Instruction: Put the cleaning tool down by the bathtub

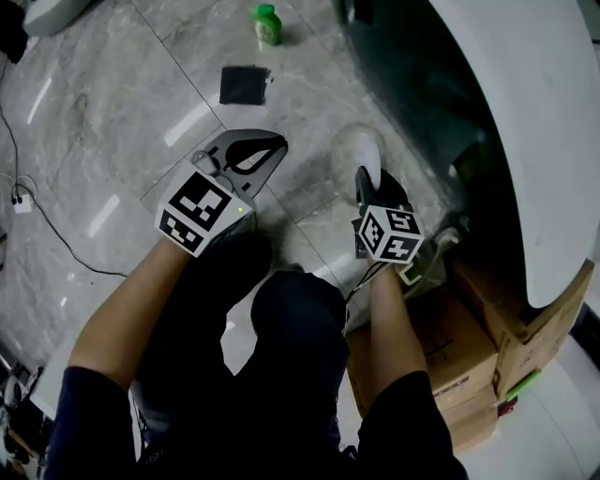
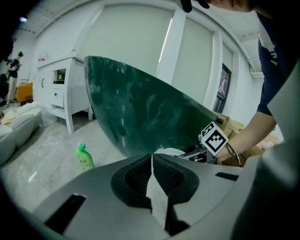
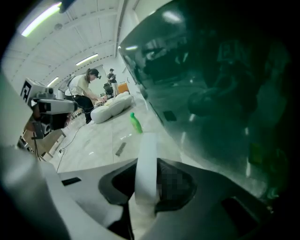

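The cleaning tool [image 1: 362,148] is white, with a rounded head that hangs just above the marble floor beside the dark green bathtub [image 1: 412,84]. My right gripper [image 1: 367,176] is shut on the tool's white handle [image 3: 146,161], which stands up between the jaws in the right gripper view. The tub's glossy green wall [image 3: 220,84] fills that view's right side. My left gripper [image 1: 272,148] hovers to the left of the tool, shut with nothing in it; its pads meet at the tip [image 2: 151,157]. From the left gripper view the bathtub [image 2: 140,112] lies straight ahead.
A green bottle [image 1: 267,23] stands on the floor farther out, with a black square pad [image 1: 246,84] nearer. Stacked cardboard boxes [image 1: 478,347] sit at the tub's near end. A cable [image 1: 56,234] runs along the left floor. A white cabinet [image 2: 61,89] stands at the back.
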The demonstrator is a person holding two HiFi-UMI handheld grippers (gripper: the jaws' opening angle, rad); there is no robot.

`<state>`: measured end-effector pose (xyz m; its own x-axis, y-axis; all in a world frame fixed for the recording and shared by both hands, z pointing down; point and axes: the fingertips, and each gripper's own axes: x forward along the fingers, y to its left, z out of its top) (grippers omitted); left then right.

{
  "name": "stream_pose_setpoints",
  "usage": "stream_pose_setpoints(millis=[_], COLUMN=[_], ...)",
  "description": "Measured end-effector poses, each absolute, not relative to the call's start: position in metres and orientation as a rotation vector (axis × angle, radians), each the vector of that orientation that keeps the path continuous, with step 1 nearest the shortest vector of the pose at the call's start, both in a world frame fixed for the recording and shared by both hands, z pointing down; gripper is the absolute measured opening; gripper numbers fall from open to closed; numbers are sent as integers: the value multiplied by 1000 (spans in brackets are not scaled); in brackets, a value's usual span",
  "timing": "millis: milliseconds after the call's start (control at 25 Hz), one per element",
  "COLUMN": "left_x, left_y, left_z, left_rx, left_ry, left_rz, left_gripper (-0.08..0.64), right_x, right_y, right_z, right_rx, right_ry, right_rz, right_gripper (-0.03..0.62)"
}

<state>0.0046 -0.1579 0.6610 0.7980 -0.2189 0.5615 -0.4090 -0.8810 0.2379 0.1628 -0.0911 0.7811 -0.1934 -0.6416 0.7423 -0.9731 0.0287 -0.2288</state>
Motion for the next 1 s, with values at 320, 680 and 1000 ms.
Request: stream_pose_setpoints(millis=[320, 680, 1000], left_x=[11, 8, 15], left_y=[-165, -159, -158], left_z=[706, 741, 751], left_rx=[2668, 2731, 2720], left_ry=[-428, -293, -262], left_rz=[807, 928, 945], left_gripper=[37, 37, 37], right_x=[167, 166, 171], right_y=[-91, -86, -72], right_z=[900, 970, 1001], right_rx=[1566, 1544, 1534], right_ry=[-1751, -1692, -1638], right_rz=[1066, 1081, 1100], right_gripper=[91, 92, 92])
